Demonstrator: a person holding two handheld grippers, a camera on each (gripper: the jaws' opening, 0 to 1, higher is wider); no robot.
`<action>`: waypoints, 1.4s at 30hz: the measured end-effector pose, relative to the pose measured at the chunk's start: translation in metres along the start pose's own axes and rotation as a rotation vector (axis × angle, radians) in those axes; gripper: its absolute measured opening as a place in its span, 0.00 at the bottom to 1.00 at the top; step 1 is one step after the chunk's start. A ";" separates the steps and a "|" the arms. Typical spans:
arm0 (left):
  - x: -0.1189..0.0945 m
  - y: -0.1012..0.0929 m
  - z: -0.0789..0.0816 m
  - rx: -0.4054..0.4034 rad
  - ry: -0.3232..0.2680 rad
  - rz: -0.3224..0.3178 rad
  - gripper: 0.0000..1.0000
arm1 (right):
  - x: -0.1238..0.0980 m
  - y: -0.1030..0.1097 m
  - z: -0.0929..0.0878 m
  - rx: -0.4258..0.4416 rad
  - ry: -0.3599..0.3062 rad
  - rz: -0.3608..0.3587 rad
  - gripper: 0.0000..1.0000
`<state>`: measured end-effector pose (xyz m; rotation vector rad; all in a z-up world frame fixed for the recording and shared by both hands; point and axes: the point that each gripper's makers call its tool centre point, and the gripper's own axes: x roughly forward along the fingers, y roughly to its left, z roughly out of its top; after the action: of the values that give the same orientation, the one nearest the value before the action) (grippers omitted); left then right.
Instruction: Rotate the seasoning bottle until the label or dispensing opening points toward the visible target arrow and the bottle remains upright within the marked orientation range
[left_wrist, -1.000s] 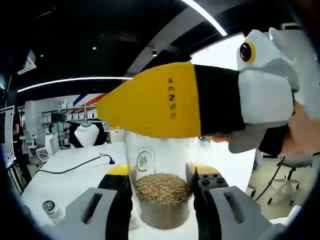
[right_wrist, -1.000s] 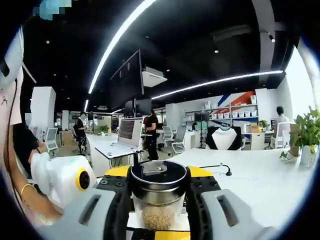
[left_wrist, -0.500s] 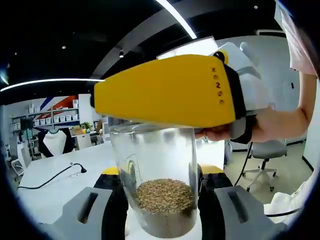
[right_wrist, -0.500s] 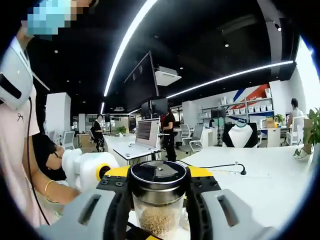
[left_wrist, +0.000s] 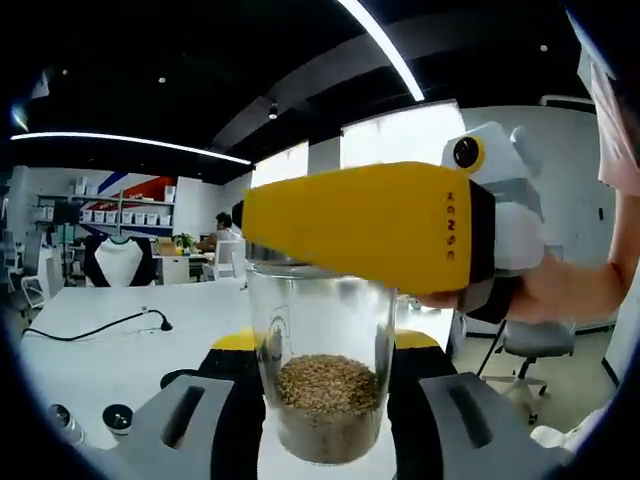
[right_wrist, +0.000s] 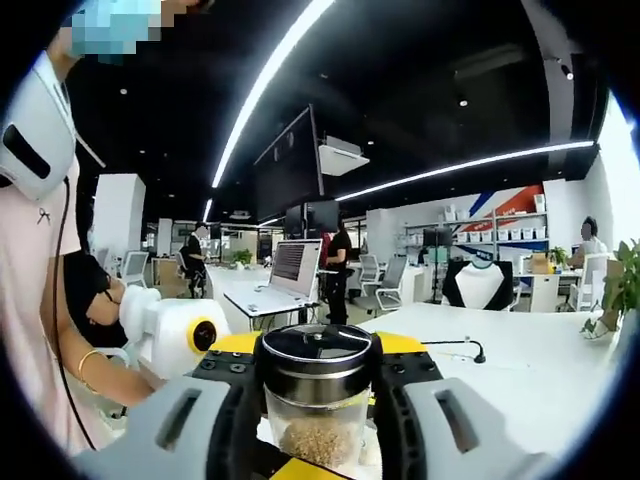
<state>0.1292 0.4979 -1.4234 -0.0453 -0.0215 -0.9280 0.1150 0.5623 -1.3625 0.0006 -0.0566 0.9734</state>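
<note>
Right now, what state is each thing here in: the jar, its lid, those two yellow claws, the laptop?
Seasoning bottle: upright, partly filled with grains, held by both grippers.
Lid: on the bottle, closed.
Left gripper: shut on the bottle's lower body.
Right gripper: shut around the bottle's top.
Laptop: open, screen lit.

The right tongs hide the seasoning bottle's lid from the left gripper view.
</note>
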 end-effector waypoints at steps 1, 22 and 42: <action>0.000 0.000 -0.001 -0.001 0.001 0.006 0.48 | 0.000 -0.001 -0.001 0.005 0.001 -0.003 0.40; 0.005 -0.004 0.000 0.040 -0.007 0.070 0.49 | -0.002 -0.024 -0.001 0.124 -0.012 -0.111 0.42; 0.009 -0.014 0.015 0.090 -0.034 0.001 0.50 | -0.013 -0.023 0.016 0.173 -0.053 0.016 0.43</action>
<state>0.1229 0.4831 -1.4081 0.0227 -0.0948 -0.9246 0.1255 0.5383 -1.3467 0.1852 -0.0209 0.9919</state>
